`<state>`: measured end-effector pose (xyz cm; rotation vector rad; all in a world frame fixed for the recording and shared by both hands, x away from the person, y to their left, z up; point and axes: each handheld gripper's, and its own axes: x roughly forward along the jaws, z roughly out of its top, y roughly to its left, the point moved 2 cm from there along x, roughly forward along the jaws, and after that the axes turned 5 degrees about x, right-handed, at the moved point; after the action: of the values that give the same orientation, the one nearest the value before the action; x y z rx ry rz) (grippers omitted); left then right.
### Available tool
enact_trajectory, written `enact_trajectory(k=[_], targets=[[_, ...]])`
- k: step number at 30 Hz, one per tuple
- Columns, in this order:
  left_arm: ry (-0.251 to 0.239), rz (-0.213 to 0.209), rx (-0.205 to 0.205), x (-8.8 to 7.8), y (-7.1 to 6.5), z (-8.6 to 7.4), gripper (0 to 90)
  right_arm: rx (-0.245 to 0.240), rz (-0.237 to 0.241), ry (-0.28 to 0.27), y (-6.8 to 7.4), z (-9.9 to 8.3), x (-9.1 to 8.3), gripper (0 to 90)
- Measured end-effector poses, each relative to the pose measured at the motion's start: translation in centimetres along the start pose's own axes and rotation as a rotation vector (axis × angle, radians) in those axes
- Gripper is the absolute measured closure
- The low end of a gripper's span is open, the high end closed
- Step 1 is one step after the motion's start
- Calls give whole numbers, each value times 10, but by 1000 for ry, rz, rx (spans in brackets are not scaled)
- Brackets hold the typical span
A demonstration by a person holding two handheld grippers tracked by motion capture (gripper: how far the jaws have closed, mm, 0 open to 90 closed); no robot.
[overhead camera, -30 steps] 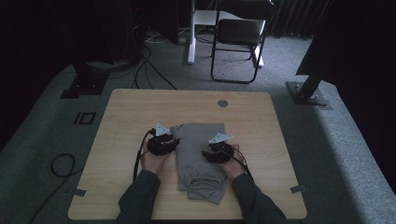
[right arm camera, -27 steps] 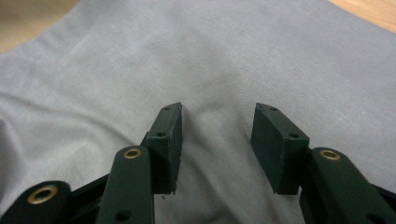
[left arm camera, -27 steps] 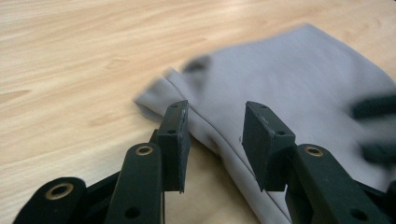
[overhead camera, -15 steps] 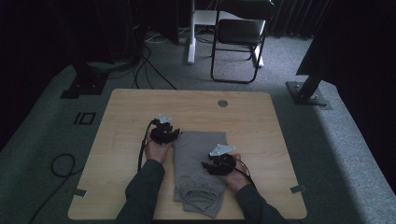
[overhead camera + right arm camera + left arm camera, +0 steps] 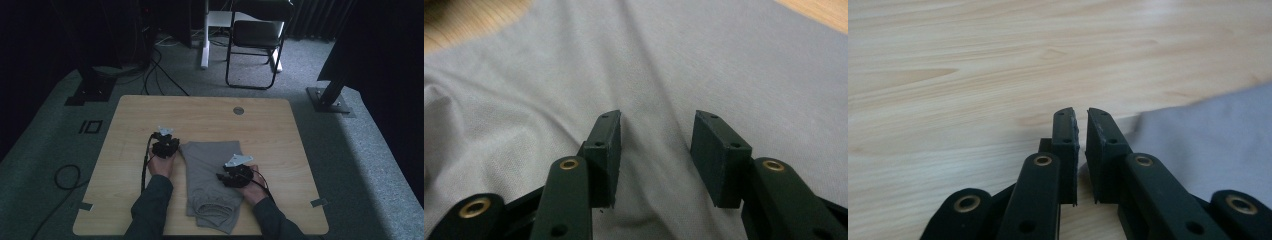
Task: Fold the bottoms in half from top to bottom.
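A grey folded garment (image 5: 210, 165) lies on the wooden table (image 5: 250, 125), its bunched end toward the person. My left gripper (image 5: 166, 142) sits on bare wood just left of the garment's far left corner. In the left gripper view its jaws (image 5: 1082, 115) have just been closing and stand almost together, a thin gap between them and nothing in it; the garment's edge (image 5: 1208, 140) lies to their right. My right gripper (image 5: 226, 176) rests over the garment's right side. In the right gripper view it (image 5: 656, 117) is open, pads apart just above the grey fabric (image 5: 674, 60).
A round grommet (image 5: 238, 110) is set in the tabletop near the far edge. A black chair (image 5: 255, 35), floor cables (image 5: 160, 75) and a stand base (image 5: 330, 100) lie beyond the table. Bare wood (image 5: 973, 75) spreads left of the garment.
The left gripper went forward, then slid left off the garment's corner, and its jaws came nearly together. The right hand drew back toward the person along the garment.
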<state>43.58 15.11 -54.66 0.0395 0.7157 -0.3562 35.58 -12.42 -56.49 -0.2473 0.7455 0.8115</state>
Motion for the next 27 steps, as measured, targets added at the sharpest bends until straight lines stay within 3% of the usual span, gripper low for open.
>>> enact_trajectory(k=[1, 2, 4, 6, 12, 16, 21, 26, 27], targets=[[0, 0, 0, 0, 0, 0, 812, 0, 0, 0, 0, 0, 0, 548], [14, -3, 31, 0, 0, 1, 812, 4, 1, 3, 0, 1, 0, 551], [-4, -33, 42, -1, -3, 4, 754, 15, -4, 14, -4, 4, -1, 571], [-21, -43, 49, -1, -7, 9, 696, 38, -31, -8, -11, 9, -2, 585], [4, -60, 46, 8, -13, 15, 625, 171, -148, -57, -50, 30, -6, 597], [35, -72, 56, 15, -16, 13, 587, 259, -208, -45, -80, 39, 2, 537], [73, -82, 43, 23, -16, 7, 574, 338, -214, -18, -103, 45, 15, 492], [95, -94, 45, 26, -15, 2, 571, 361, -220, 11, -109, 46, 24, 502], [93, -97, 38, 26, -15, 2, 570, 346, -217, 32, -107, 46, 28, 524]])
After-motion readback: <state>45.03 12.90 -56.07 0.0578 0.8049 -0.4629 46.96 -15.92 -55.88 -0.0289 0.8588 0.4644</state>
